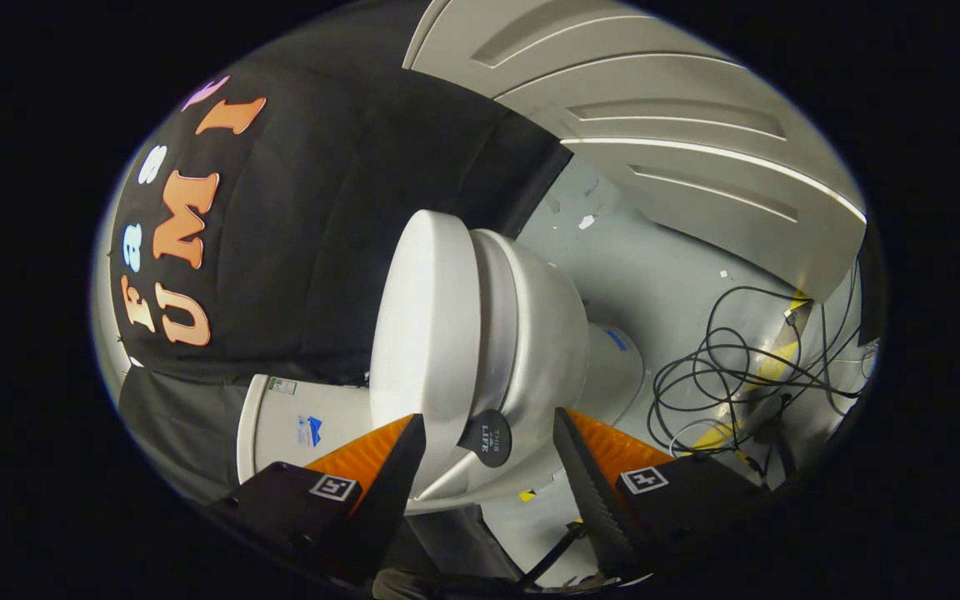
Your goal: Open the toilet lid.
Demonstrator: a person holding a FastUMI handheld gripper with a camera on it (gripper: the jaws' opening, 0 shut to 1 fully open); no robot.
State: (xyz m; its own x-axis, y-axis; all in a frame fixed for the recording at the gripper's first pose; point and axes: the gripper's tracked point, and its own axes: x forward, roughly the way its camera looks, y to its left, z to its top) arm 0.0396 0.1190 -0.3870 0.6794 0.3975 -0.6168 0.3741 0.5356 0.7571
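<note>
— Nearest?
— Hand-held gripper (488, 450), fingers spread wide, holding nothing.
— Toilet lid (426, 333)?
— Closed on the toilet (547, 350), its front edge between the fingers; cables (730, 375) lie beyond the toilet.

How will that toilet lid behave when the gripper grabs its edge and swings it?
The toilet lid looks like stiff moulded plastic, so probably won't flex. Its glossy surface may slip between the open hand-held gripper's fingers. Hinged to the toilet, it should pivot, not lift free.
</note>
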